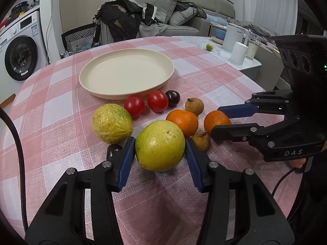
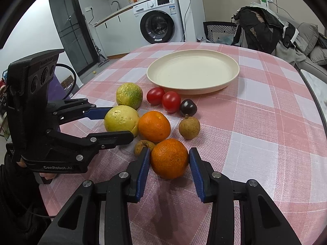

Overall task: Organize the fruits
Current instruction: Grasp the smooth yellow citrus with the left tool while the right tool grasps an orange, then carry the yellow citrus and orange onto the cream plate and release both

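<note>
Left gripper [image 1: 160, 146] clamps the near lemon [image 1: 160, 145], right gripper [image 2: 169, 158] clamps an orange [image 2: 169, 158]; the plate [image 2: 229, 82] sits beyond.

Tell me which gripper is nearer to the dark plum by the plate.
Right, narrowly, as a judgement. The right gripper straddles an orange, with the dark plum beyond it past a small brown fruit. The left gripper straddles a yellow-green fruit farther off.
</note>
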Tool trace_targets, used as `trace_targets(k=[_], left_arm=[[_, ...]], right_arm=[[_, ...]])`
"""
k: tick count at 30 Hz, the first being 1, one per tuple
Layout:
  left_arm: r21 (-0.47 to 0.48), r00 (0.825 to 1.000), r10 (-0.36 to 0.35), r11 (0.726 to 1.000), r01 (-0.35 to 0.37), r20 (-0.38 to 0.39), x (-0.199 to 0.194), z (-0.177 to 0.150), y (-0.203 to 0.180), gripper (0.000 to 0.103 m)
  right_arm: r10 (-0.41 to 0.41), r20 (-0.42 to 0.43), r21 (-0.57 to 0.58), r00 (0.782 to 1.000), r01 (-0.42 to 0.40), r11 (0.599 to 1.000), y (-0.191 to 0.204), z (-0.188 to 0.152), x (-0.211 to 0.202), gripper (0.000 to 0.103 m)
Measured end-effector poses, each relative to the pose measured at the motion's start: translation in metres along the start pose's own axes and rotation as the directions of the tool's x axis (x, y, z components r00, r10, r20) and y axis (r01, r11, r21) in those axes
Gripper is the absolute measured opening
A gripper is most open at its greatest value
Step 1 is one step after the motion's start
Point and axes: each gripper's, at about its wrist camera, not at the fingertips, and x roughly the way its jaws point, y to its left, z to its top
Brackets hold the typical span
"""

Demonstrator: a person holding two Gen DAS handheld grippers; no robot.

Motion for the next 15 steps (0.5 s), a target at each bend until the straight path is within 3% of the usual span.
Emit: trace_targets(k=[15], left_arm=[[-0.060, 0.996, 0.008, 0.998, -0.002, 0.091, -0.025, 0.002, 0.009, 0.046]], right_arm=[[-0.023, 0.088, -0.008, 0.996, 0.024, 1.000, 0.004, 0.008, -0.018, 0.039]])
